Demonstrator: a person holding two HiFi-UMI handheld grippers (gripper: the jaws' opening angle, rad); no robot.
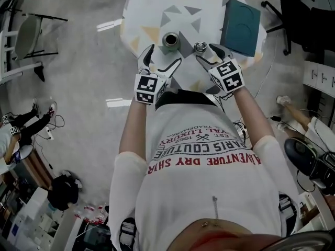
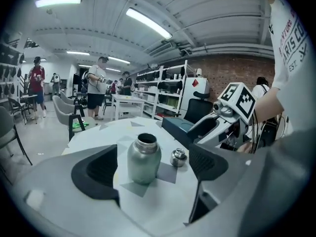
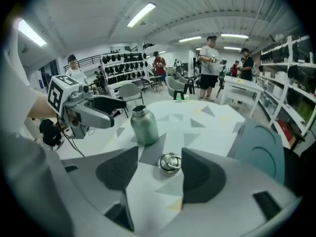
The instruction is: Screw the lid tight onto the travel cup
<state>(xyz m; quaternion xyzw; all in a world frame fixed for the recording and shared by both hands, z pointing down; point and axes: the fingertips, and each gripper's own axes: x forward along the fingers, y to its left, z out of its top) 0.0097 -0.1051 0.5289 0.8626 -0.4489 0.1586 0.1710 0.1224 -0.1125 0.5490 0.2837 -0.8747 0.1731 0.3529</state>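
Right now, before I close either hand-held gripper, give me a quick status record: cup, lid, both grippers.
cup: upright on table, mouth open, lid off
lid: on table right of cup, apart from it
left hand-held gripper: open, cup ahead between jaws, ungripped
right hand-held gripper: open, lid between jaws, ungripped

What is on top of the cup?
Nothing: the cup stands open, its lid apart on the table. The inside is dark and cannot be seen.

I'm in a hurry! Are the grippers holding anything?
Left gripper: open, empty, the travel cup just ahead.
Right gripper: open, empty, the lid just ahead.
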